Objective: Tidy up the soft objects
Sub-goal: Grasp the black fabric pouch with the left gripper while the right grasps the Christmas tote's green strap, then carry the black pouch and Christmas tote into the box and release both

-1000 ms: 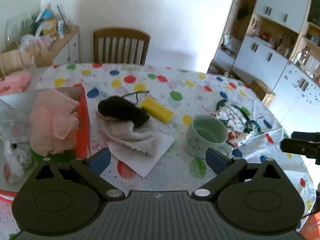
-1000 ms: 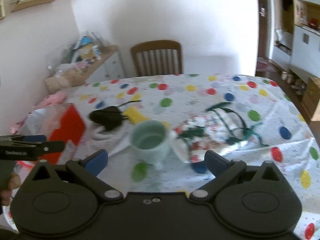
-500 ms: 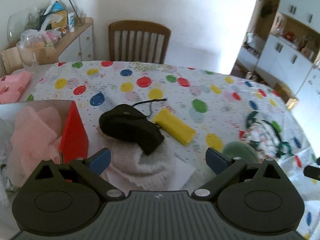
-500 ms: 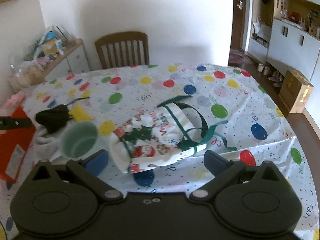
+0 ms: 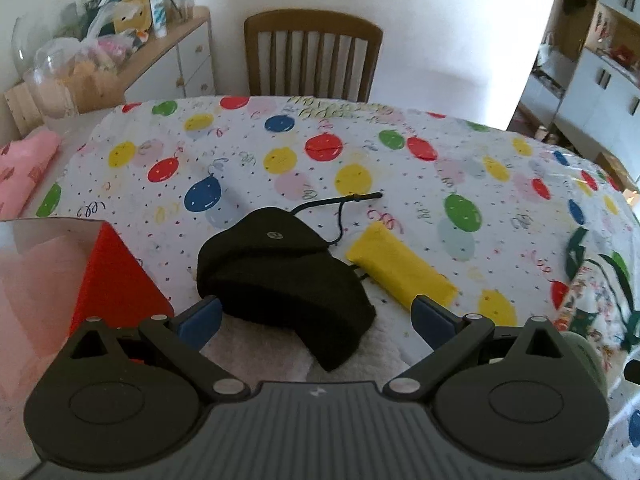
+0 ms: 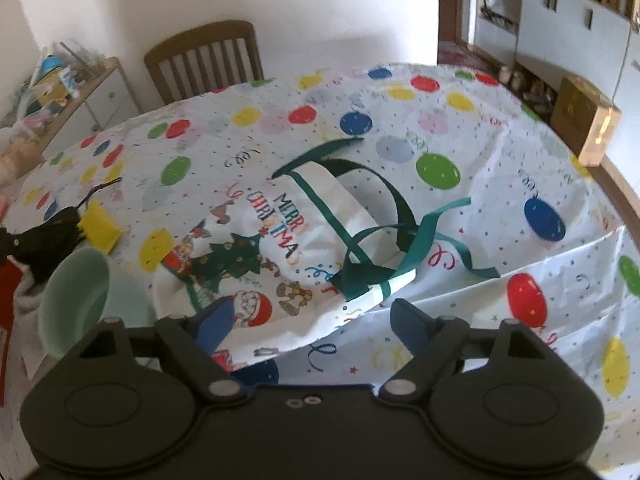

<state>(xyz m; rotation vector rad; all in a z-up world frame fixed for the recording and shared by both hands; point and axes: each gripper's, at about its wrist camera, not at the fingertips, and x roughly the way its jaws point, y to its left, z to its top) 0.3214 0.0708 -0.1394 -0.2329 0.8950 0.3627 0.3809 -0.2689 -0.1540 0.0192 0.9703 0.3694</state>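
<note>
A black drawstring pouch (image 5: 280, 272) lies on a white fluffy towel (image 5: 260, 356), beside a yellow soft pouch (image 5: 400, 272). My left gripper (image 5: 316, 316) is open just above and in front of the black pouch, a finger on each side, pads not touching. A white Christmas fabric bag (image 6: 280, 256) with green ribbon handles (image 6: 380, 236) lies flat on the tablecloth. My right gripper (image 6: 312, 320) hovers over its near edge; the jaws are closing, the bag's edge lies between them, and the pads do not press it.
A red box (image 5: 116, 276) holding pink cloth (image 5: 36, 280) stands left of the black pouch. A mint mug (image 6: 76, 304) sits left of the Christmas bag. A wooden chair (image 5: 312, 52) stands at the far table edge, a cluttered sideboard (image 5: 160, 56) at back left.
Both grippers came down and closer to the table. The left view closed in on the black pouch. The right view swung from the mug to the Christmas bag, and its jaws narrowed a little.
</note>
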